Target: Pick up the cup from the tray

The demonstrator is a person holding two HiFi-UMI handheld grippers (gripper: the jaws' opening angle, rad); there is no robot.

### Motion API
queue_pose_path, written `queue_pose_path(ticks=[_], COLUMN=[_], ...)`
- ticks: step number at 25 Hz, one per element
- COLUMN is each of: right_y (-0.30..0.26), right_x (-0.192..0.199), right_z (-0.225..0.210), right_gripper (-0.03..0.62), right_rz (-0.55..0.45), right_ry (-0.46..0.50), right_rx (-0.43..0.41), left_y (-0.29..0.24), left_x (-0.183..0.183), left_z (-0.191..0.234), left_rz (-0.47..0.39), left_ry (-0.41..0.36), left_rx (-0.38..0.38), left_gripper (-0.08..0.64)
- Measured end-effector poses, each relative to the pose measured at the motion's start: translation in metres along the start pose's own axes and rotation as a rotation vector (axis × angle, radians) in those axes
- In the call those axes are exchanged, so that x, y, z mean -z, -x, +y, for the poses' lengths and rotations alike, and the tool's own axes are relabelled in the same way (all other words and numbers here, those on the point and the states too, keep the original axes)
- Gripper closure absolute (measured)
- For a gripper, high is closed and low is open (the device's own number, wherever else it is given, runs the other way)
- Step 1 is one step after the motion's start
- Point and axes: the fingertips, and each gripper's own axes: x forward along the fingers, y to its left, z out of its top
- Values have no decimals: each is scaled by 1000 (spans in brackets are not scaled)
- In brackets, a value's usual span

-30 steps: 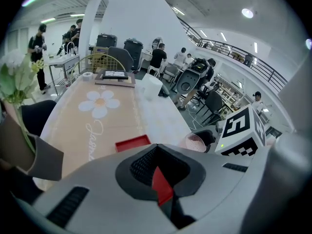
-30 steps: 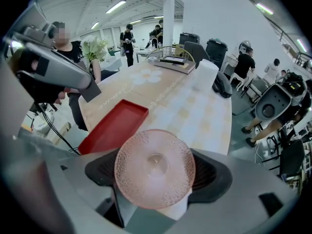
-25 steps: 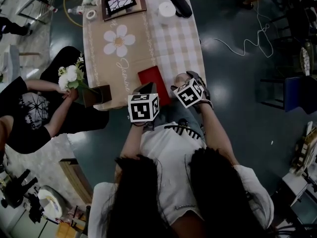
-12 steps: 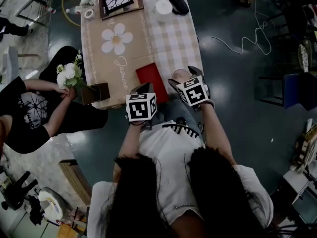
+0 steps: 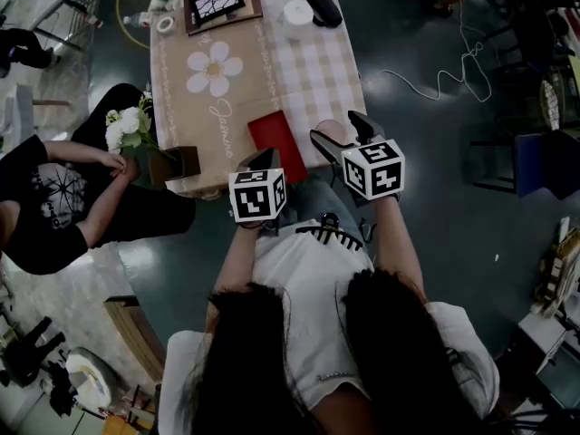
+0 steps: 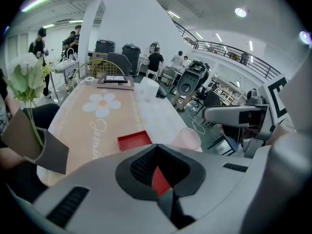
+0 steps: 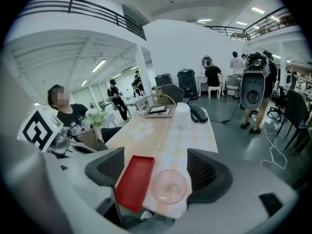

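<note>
left gripper (image 6: 156, 149): jaws pressed together, holding nothing | red tray (image 7: 130, 180): bare; cup (image 7: 169, 187) just right of it, at the table's (image 7: 197, 130) near edge | right gripper (image 7: 157, 172): wide apart, empty, cup ahead between its jaws; I'd advance level, centre it, close softly

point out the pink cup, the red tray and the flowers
pink cup (image 7: 169, 186), right gripper view, on the middle of its see-through body
red tray (image 7: 132, 182), right gripper view, on its bare floor
flowers (image 5: 127, 134), head view, on the white blooms
</note>
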Motion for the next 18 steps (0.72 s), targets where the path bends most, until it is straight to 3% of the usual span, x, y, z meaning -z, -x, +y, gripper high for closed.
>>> queue_pose_path(ticks=[9, 12, 15, 17, 18], right_y=[9, 13, 14, 15, 15], right_x=[15, 19, 23, 26, 28], right_z=[40, 48, 57, 61, 62], right_gripper=[214, 333, 400, 527, 547], right_rz=[6, -2, 6, 11, 15], right_ry=[-29, -38, -18, -13, -12], right_rx=[-62, -47, -50, -45, -41], left_y=[16, 20, 24, 28, 30], left_x=[0, 2, 3, 2, 2], left_z=[-3, -7, -10, -13, -15], left_rz=[-45, -54, -69, -90, -99], left_ry=[-4, -2, -6, -7, -9], left_rx=[1, 12, 20, 32, 37], left_gripper=[558, 558, 558, 558, 558])
